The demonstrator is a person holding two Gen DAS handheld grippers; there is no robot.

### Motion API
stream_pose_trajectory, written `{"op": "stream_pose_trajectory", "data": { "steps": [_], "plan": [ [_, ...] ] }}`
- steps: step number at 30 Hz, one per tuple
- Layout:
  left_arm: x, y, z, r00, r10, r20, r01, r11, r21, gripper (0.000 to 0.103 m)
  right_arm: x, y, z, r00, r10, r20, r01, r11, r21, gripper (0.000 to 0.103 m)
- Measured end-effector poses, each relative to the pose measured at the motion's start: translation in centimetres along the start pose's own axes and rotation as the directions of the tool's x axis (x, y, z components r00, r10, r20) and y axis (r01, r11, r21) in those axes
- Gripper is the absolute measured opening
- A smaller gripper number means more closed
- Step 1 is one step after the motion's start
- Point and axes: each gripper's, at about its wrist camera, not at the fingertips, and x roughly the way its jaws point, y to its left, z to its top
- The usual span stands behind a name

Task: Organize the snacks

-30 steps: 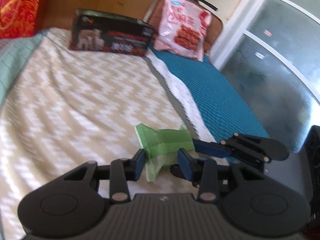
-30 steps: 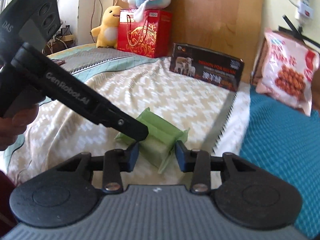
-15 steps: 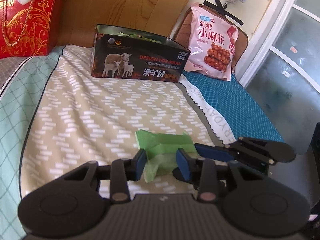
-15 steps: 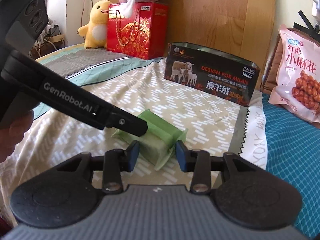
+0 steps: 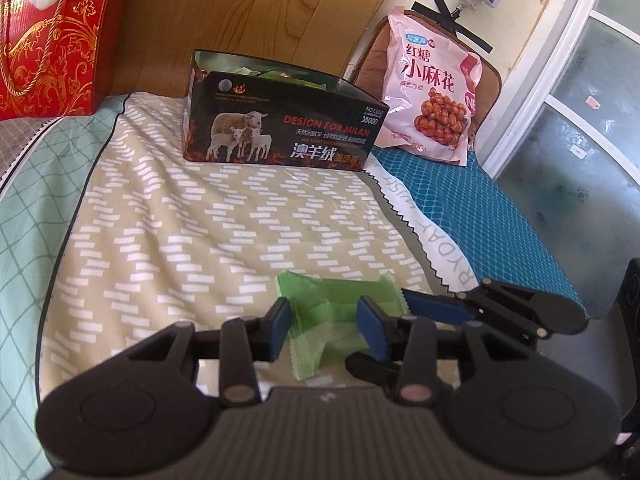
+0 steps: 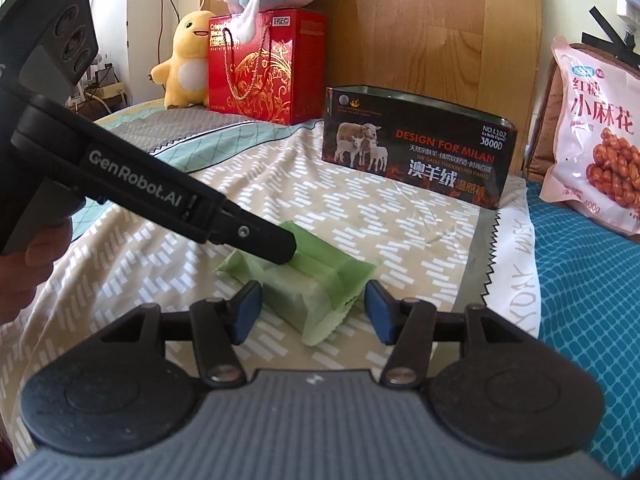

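Here a green snack packet [image 5: 324, 320] lies low in the middle of both views, on the beige patterned bedspread [image 5: 200, 220]. The left tongs [image 5: 324, 330] sit with their blue pads either side of the packet, close against its wrapper; whether they press it firmly I cannot tell. In the right wrist view the left tongs [image 6: 286, 252] come in from the left edge, their tip on the packet's [image 6: 316, 280] top. The right tongs [image 6: 312, 312] stand parted wider than the packet, one pad on each side, neither clearly touching it. Toward the top centre of both views stands a dark box with sheep on it [image 5: 280, 128], open at the top with green wrappers showing inside. At the upper right a pink snack bag [image 5: 432, 92] leans upright beyond a blue mat [image 5: 500, 220]. At the upper left is a red gift bag [image 6: 266, 68], with a yellow plush toy [image 6: 184, 64] beside it.
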Motion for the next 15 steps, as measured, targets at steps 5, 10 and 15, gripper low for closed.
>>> {"op": "stream_pose_trajectory", "data": {
  "steps": [5,10,15],
  "plan": [
    [0.2,0.0,0.1,1.0,0.0,0.0,0.0,1.0,-0.001,0.04,0.1,-0.1,0.0,1.0,0.007,0.003,-0.007,1.0,0.003,0.059],
    [0.5,0.1,0.2,1.0,-0.029,0.005,0.029,0.999,-0.028,0.038,-0.1,0.4,0.1,1.0,0.009,0.012,-0.009,1.0,-0.02,0.046],
    [-0.7,-0.4,1.4,0.998,-0.041,0.044,0.042,0.999,-0.004,0.037,-0.9,0.5,1.2,0.998,-0.018,0.061,0.021,0.999,-0.041,0.044]
  ]
}}
